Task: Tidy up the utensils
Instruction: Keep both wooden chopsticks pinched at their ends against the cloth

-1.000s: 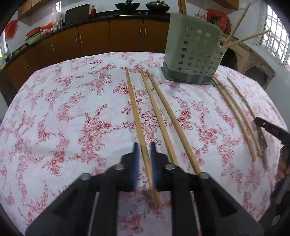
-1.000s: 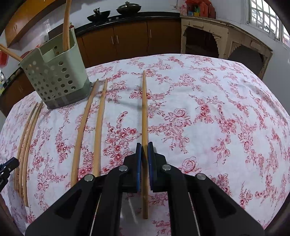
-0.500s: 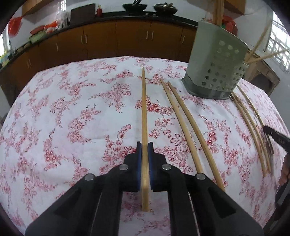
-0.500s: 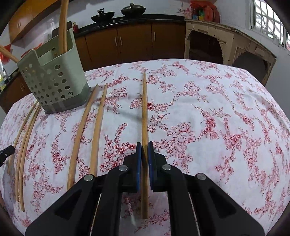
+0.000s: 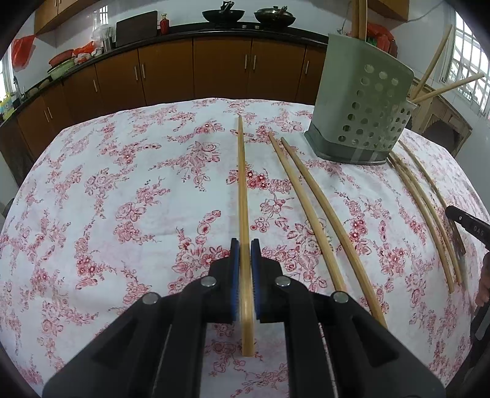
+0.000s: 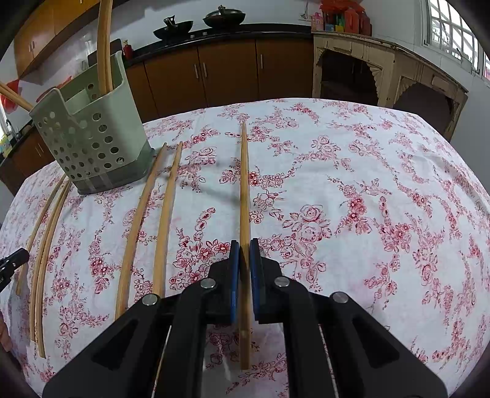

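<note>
Inside green holder [image 6: 92, 144]: upright chopsticks [image 6: 104, 46]; more leaning out.

A home kitchen. Brown wooden cabinets [image 5: 196, 70] run under a dark counter holding two black woks [image 5: 223, 14], and a floral cloth [image 5: 122, 183] covers the surface.

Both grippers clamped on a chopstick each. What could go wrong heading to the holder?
1. The left gripper and right gripper each pinch a chopstick near its back end, so the long front could swing or slip in the pads.
2. The green holder already has chopsticks sticking out; an incoming tip may knock them or tip it.
3. Loose chopsticks lie beside the holder and could get swept off.
</note>
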`<state>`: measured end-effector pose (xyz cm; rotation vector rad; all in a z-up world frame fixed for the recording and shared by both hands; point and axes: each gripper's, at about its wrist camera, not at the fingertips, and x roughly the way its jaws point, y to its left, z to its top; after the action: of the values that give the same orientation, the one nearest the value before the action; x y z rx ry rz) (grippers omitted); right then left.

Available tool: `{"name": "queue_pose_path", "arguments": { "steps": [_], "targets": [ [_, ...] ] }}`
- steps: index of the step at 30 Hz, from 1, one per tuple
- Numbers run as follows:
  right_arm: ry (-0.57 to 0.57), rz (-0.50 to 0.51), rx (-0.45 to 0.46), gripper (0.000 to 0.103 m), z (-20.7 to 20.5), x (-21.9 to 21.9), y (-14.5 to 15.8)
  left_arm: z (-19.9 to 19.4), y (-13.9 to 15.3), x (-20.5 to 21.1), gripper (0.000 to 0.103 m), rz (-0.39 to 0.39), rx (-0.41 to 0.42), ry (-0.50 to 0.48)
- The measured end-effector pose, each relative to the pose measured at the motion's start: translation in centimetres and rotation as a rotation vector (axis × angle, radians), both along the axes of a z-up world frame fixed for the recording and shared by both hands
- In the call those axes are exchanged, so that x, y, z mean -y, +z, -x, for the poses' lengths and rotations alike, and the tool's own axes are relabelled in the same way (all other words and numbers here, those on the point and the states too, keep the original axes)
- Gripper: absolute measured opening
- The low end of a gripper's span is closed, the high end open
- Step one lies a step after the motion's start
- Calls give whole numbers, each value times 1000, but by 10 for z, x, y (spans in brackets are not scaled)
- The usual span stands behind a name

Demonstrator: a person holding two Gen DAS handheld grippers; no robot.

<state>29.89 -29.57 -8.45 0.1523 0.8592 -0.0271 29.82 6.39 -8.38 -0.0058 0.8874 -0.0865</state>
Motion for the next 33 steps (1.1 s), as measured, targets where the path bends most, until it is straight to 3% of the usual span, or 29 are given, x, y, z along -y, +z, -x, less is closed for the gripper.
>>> {"name": "queue_pose_path", "arguments": {
  "steps": [13,21,33],
  "targets": [
    [-1,-2,0,8,0,1,0,0,-2,2,10,-11,1,0],
    [-1,-2,-1,9,1,-1,0,2,-4,8,10,-71,5,-6],
    [3,-4,-1,9,9,-1,1,8,-5,10,10,-92,6,-22]
  ]
}}
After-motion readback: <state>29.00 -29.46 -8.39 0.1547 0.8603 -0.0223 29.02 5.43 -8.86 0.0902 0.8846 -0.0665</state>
